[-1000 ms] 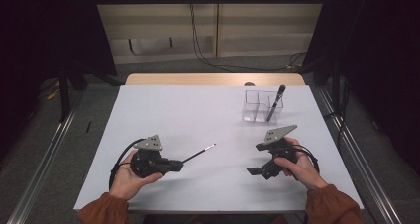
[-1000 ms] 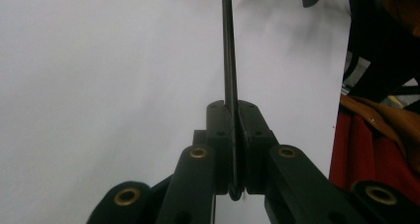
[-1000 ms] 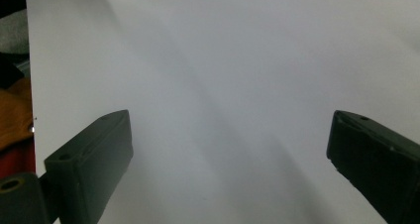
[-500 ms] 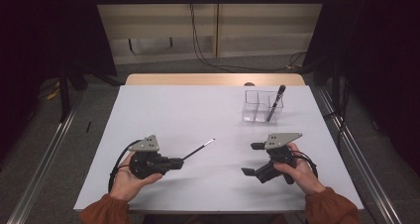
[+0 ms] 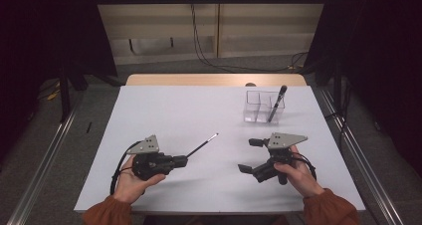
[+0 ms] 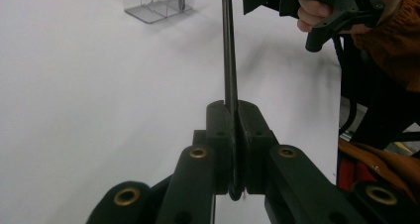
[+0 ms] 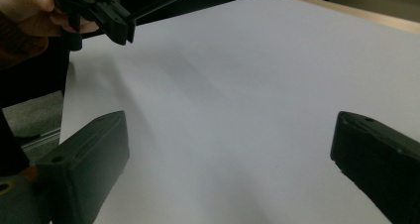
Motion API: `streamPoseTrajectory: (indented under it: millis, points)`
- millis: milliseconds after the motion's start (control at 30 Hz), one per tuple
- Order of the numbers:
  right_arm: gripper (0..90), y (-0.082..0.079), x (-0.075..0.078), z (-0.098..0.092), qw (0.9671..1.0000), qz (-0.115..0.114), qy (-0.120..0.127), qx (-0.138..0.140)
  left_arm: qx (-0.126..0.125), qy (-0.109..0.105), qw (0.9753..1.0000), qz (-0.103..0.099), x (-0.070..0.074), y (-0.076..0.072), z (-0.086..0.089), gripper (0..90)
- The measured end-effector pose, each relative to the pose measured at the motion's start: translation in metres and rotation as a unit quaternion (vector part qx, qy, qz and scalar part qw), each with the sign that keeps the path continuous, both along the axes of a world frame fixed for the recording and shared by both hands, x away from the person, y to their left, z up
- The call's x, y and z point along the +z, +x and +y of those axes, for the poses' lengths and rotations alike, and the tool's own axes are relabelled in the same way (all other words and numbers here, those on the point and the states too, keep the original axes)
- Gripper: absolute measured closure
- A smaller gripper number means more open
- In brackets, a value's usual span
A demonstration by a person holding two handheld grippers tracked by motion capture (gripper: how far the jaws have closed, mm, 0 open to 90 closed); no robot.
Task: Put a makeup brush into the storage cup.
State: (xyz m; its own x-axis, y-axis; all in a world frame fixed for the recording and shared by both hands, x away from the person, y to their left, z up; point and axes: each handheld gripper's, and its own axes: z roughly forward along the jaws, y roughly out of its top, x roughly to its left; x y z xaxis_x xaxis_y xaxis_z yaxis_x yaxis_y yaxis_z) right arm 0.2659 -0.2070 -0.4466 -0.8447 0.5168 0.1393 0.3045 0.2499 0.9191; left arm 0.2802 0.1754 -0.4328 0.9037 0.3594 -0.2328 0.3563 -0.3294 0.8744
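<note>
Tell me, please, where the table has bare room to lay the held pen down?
The broad white stretch left of the clear organiser and beyond the left gripper is bare. The strip between both grippers is free too. It is crowded only near the organiser and right gripper.

The desk [image 5: 199, 115] has a white top that looks smooth and matt, like paper, and at its 12 o'clock edge a strip looks like pale wood. The holder [image 5: 263, 107] is clear, shiny plastic, see-through like glass. The pen [image 6: 228, 45] in the left hand-held gripper [image 6: 234, 130] is black and glossy, with a shiny metal-looking tip. Both it and the right hand-held gripper [image 5: 255, 155] look like matt black plastic with grey plates. The sleeves [image 5: 331, 210] are soft orange cloth.
</note>
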Motion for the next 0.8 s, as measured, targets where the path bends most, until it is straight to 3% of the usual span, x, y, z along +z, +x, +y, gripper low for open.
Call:
streamPoseTrajectory:
  millis: [133, 333, 500, 567, 800]
  points:
    - [1.4, -0.001, 0.005, 0.004, 0.9998, -0.016, 0.010, 0.008, 0.002, -0.015, 0.9999, -0.008, 0.000, 0.000, -0.003, 85.2]
    - [1.9, -0.001, 0.010, 0.011, 0.9992, -0.012, 0.033, 0.020, 0.002, -0.031, 0.9993, -0.021, 0.001, -0.001, -0.007, 85.2]
    - [3.6, 0.000, 0.012, 0.018, 0.9990, -0.013, 0.037, 0.020, 0.005, -0.047, 0.9985, -0.029, 0.003, -0.004, -0.014, 85.1]
    - [2.7, 0.000, 0.014, 0.020, 0.9987, -0.013, 0.043, 0.024, -0.003, -0.051, 0.9980, -0.036, 0.005, -0.008, -0.018, 85.1]
    - [0.7, 0.003, 0.022, 0.023, 0.9970, -0.013, 0.066, 0.037, 0.000, -0.069, 0.9967, -0.042, 0.008, -0.008, -0.029, 85.1]
